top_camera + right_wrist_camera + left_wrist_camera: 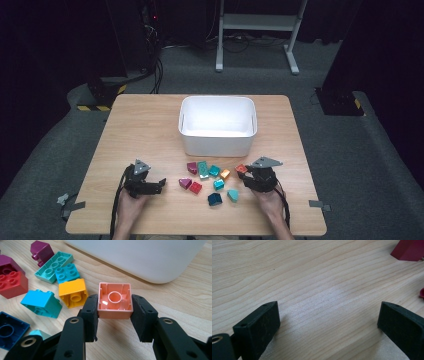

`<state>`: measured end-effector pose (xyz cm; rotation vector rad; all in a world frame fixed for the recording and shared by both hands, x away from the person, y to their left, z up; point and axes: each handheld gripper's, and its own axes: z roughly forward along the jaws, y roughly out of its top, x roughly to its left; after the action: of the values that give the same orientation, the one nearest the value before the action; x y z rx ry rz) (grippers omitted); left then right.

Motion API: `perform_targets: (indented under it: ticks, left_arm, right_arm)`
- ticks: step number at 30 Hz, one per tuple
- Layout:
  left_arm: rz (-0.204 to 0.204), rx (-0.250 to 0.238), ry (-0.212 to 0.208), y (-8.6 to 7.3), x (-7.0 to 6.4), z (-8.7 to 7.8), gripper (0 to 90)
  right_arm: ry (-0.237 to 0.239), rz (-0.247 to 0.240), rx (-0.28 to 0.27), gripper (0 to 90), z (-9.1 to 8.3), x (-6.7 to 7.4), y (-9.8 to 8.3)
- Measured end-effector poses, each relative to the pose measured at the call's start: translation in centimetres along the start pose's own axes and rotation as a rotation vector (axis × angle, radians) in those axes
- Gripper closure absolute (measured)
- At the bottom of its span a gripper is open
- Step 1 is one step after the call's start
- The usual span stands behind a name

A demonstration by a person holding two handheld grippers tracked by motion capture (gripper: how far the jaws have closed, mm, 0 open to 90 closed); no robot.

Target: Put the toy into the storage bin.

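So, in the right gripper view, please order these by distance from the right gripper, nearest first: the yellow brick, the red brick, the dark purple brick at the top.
Measured from the right gripper:
1. Yellow brick, just left of the jaws.
2. Red brick, at the left edge.
3. Dark purple brick, top left, by the white bin.

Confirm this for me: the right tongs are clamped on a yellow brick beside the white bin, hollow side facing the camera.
Wrong colour. The right tongs are clamped on the salmon-orange brick, hollow side facing the camera, beside the white bin. The yellow brick lies free on the table. The right gripper view shows it.
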<state>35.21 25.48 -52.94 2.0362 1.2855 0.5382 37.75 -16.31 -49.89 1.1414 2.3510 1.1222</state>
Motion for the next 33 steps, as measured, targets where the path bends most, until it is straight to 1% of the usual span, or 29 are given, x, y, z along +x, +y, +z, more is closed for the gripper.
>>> perform_targets:
  ticks: [2, 5, 6, 13, 21, 23, 26, 33]
  left_arm:
    - [0.000, 0.000, -0.001, 0.0, 0.0, 0.0, 4.4]
    - [0.000, 0.001, -0.001, 0.0, 0.0, 0.0, 4.4]
    - [0.000, 0.001, 0.000, 0.0, 0.0, 0.0, 4.4]
    - [0.001, -0.001, -0.002, 0.0, 0.0, 0.0, 4.4]
    - [0.000, -0.002, -0.001, 0.0, 0.0, 0.0, 4.8]
    - [-0.001, -0.003, 0.000, 0.0, 0.0, 0.0, 5.0]
    - [-0.001, -0.002, 0.002, 0.0, 0.0, 0.0, 5.2]
    - [-0.005, -0.005, 0.003, 0.0, 0.0, 0.0, 6.0]
  right_arm:
    - [0.013, 0.001, -0.006, 59.0, -0.3, -0.2, 0.2]
    - [0.020, 0.006, -0.008, 59.0, -0.6, -0.3, 0.3]
    - [0.023, 0.004, -0.019, 59.0, -0.8, -0.4, 0.4]
    - [0.032, -0.005, -0.012, 59.0, -1.3, -0.4, 0.6]
    - [0.030, -0.012, -0.021, 59.0, -1.9, -0.5, 1.1]
    - [0.028, -0.011, -0.030, 59.0, -2.2, -0.5, 1.3]
    - [0.026, -0.022, -0.049, 59.0, -2.8, -0.5, 1.6]
    - [0.031, -0.020, -0.057, 59.0, -3.3, -0.7, 2.0]
